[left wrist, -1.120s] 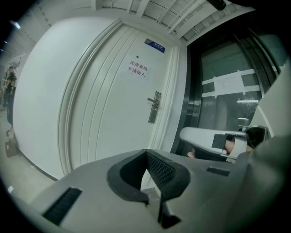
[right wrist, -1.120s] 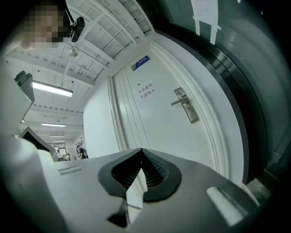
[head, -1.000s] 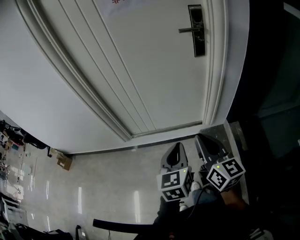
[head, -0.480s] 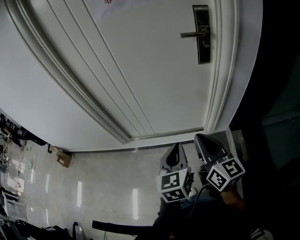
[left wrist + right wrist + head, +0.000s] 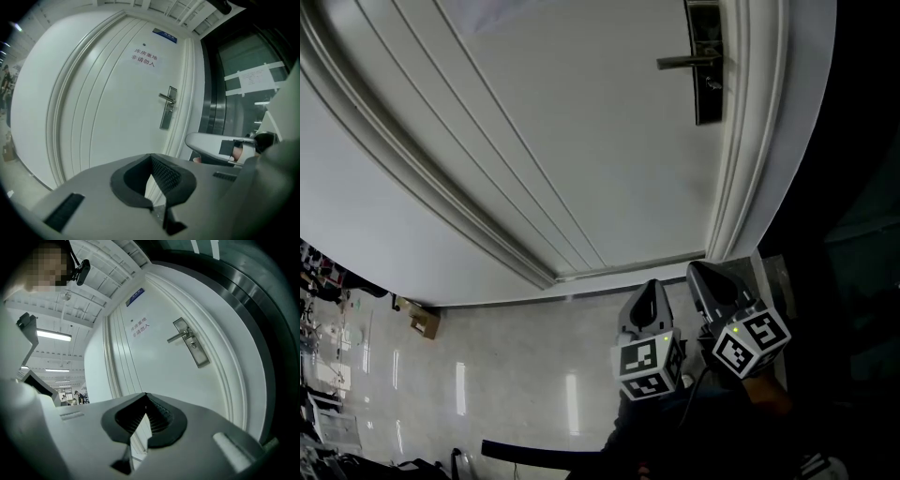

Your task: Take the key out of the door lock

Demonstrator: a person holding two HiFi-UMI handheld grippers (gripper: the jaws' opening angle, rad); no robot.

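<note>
Up ahead, beyond both tools: a closed white door with long raised mouldings, set in a white frame.
Lock: a dark upright lock plate near the door's right edge, with a metal lever pointing left from it.
Key: too small to make out for certain; a pale speck sits on the lock plate just below the lever, and it may be the key.
Left hand-held gripper: held low and well short of the door. Its jaws are pressed together at the tips with nothing between them, and they point towards the door below the lock.
Right hand-held gripper: just beside the left one and level with it. Its jaws are likewise closed and empty, and they are aimed at the door.
Distance to the lock: both grippers are well apart from the lock plate and touch nothing.
Sign: a small printed notice is on the upper door, above and left of the lever.
Floor: pale glossy tiles, with a small cardboard box by the wall at the left.
</note>
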